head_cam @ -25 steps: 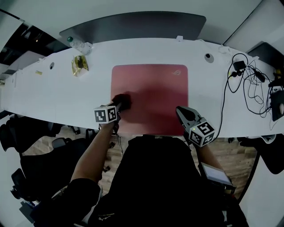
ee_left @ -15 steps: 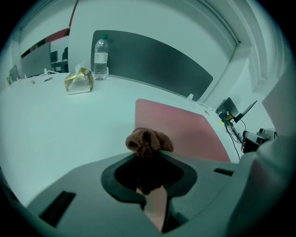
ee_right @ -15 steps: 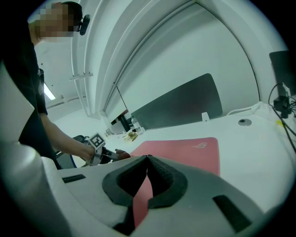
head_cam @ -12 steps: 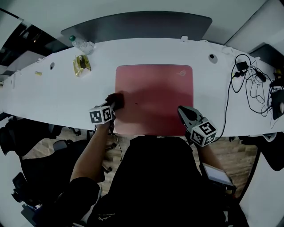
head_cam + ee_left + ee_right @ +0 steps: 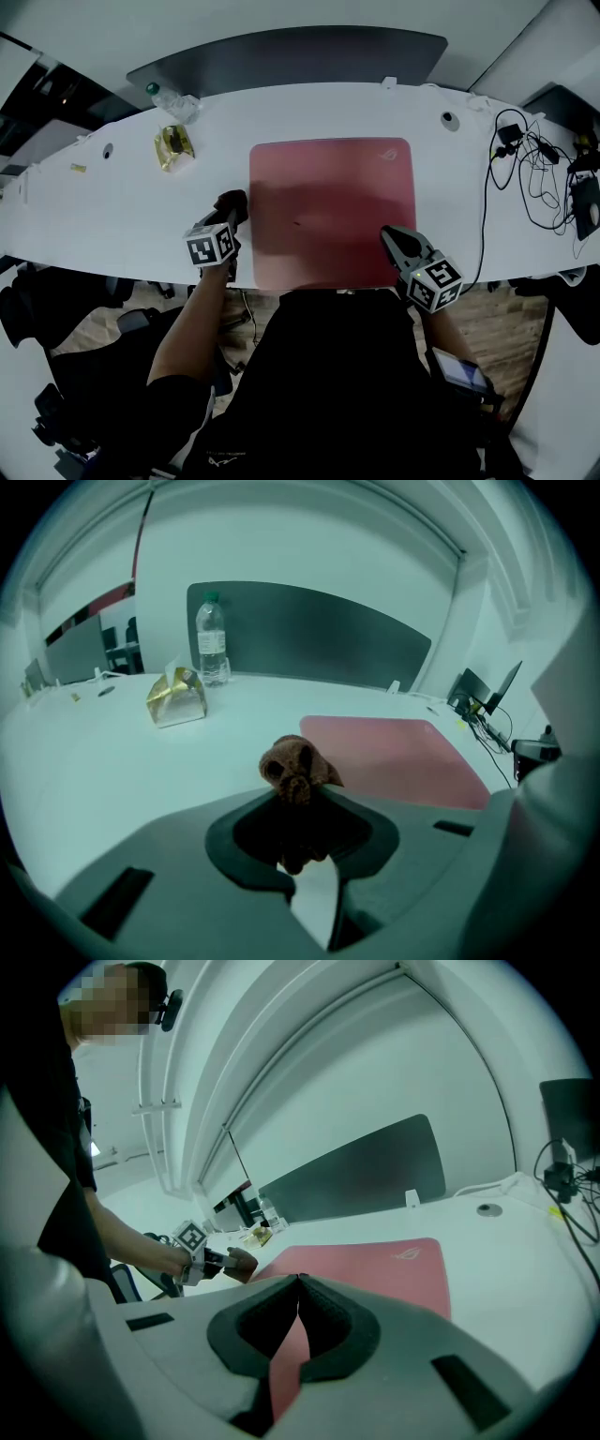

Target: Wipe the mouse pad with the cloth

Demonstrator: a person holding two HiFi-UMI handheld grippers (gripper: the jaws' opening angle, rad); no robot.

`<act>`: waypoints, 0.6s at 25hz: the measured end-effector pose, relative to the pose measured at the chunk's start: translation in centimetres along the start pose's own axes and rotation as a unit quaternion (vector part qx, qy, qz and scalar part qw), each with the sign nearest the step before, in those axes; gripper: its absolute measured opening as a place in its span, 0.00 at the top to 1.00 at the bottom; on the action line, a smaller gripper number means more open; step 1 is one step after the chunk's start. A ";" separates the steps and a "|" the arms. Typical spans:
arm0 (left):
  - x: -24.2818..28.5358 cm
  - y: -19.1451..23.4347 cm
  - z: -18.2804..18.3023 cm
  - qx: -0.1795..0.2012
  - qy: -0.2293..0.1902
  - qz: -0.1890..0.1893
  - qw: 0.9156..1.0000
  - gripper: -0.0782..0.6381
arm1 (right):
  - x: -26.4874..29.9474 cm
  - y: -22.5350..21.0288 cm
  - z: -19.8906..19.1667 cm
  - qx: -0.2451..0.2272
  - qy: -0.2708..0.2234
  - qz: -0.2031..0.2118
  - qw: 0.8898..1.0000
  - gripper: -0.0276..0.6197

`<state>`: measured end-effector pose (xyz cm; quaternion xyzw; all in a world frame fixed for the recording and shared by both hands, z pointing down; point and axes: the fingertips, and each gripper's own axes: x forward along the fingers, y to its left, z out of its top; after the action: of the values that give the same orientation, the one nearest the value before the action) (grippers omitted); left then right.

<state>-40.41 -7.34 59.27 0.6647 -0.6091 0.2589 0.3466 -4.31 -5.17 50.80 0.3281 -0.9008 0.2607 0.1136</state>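
The left gripper (image 5: 298,797) jaws are clamped on the bunched brown cloth (image 5: 295,766), which protrudes ahead of the tips. In the head view the cloth (image 5: 232,201) sits over the white bench (image 5: 122,206), just left of the red mouse pad (image 5: 333,211), at centre frame. Cloth-to-bench contact cannot be determined. The right gripper (image 5: 298,1281) jaws are closed and empty over the pad's lower right corner.

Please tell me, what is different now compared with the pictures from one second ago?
The left gripper, shut on the cloth, has slid leftward off the mouse pad. The cloth is now over the white table, just beside the pad's left edge. Nothing was picked up or released. The right gripper stays shut at the pad's near right corner, and the pad has not visibly shifted.
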 end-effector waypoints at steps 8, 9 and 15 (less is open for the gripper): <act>2.8 -3.6 0.7 0.035 0.023 -0.029 0.999 0.78 | 0.3 0.7 0.1 0.003 -0.003 -0.020 1.000 0.92; 3.0 -4.1 0.7 0.037 0.023 -0.035 0.998 0.77 | 0.3 0.8 0.1 0.002 -0.002 -0.021 1.000 0.92; 3.5 -6.2 0.1 0.026 0.030 -0.061 0.997 0.78 | 0.2 0.7 0.3 0.000 0.000 -0.023 1.000 0.92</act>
<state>-33.82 -9.53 60.96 0.7009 -0.5502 0.2728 0.3627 -4.95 -4.92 50.36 0.3488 -0.8930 0.2580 0.1197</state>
